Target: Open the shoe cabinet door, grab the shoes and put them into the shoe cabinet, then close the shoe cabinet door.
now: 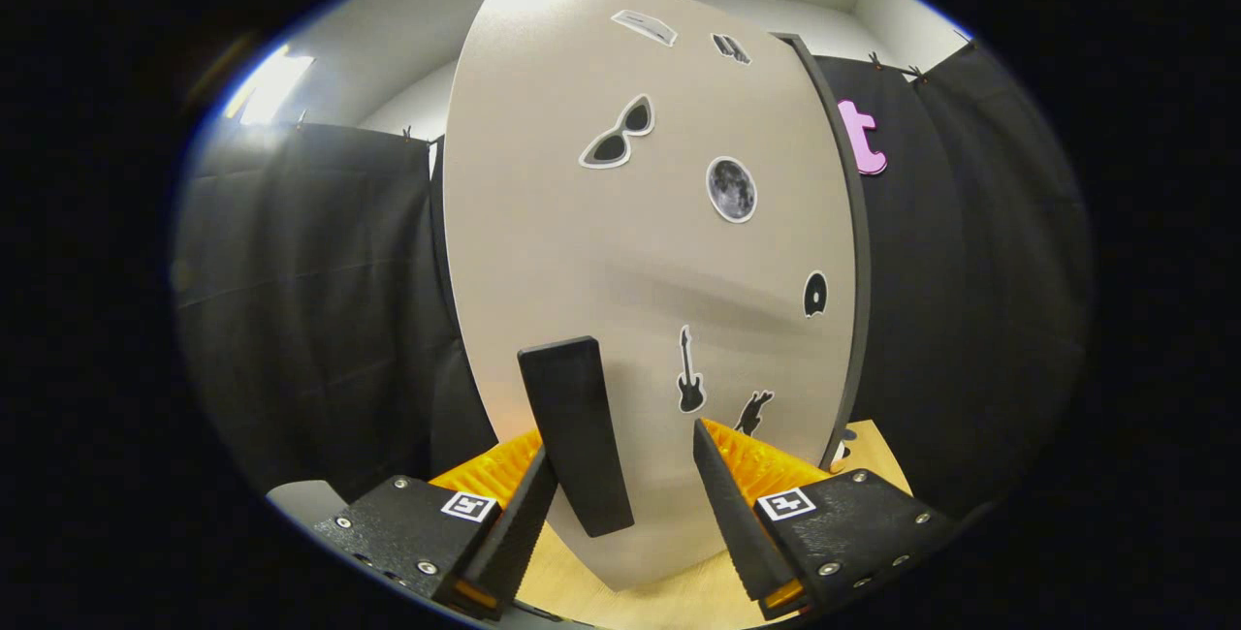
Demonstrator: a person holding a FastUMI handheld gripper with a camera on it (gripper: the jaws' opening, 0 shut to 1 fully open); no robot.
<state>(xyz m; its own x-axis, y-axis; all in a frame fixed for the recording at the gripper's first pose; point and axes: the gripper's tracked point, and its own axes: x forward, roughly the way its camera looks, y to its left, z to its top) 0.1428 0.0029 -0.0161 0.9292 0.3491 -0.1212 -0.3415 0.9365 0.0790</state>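
Note:
The beige shoe cabinet door stands close in front of me, dotted with small stickers. Its black upright handle lies between the fingers of my gripper. The left finger sits right against the handle, while the right finger stands apart from it with door surface showing in the gap. The gripper is open. The door's dark right edge shows its thickness.
A light wooden surface runs under the door's lower edge and the fingers. Black cloth walls hang to the left and right of the door. A white ceiling with a lamp is above.

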